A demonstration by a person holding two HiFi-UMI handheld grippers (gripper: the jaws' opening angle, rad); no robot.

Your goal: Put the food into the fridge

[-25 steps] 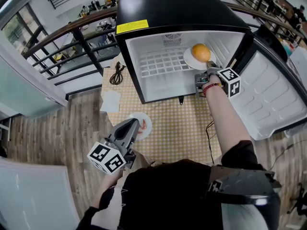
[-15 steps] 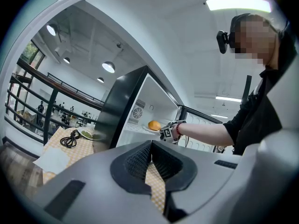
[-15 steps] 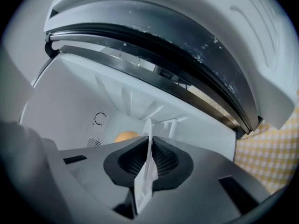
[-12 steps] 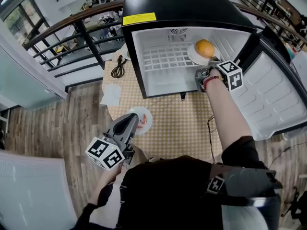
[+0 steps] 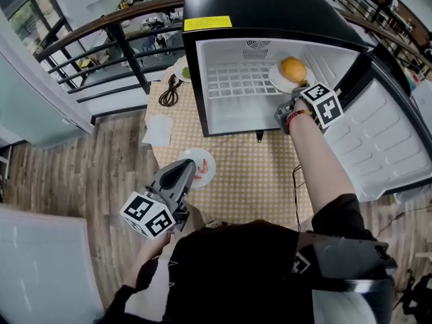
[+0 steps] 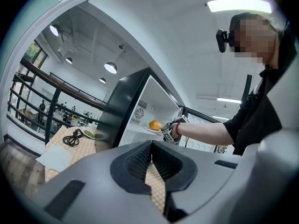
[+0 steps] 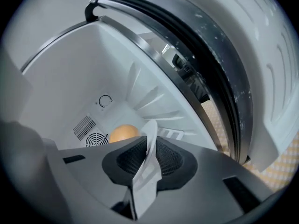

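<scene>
Pinching the plate (image 5: 275,79) rim with right gripper (image 7: 147,158), left gripper (image 6: 152,161) shut empty — could dump the orange (image 5: 293,69) if tilted.

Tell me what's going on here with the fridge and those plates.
A person is loading an open mini fridge standing on a checked table. The right gripper is clamped on the rim of a white plate carrying a round orange food, inside the fridge. The left gripper is shut and empty, near a second plate of food on the table.
</scene>
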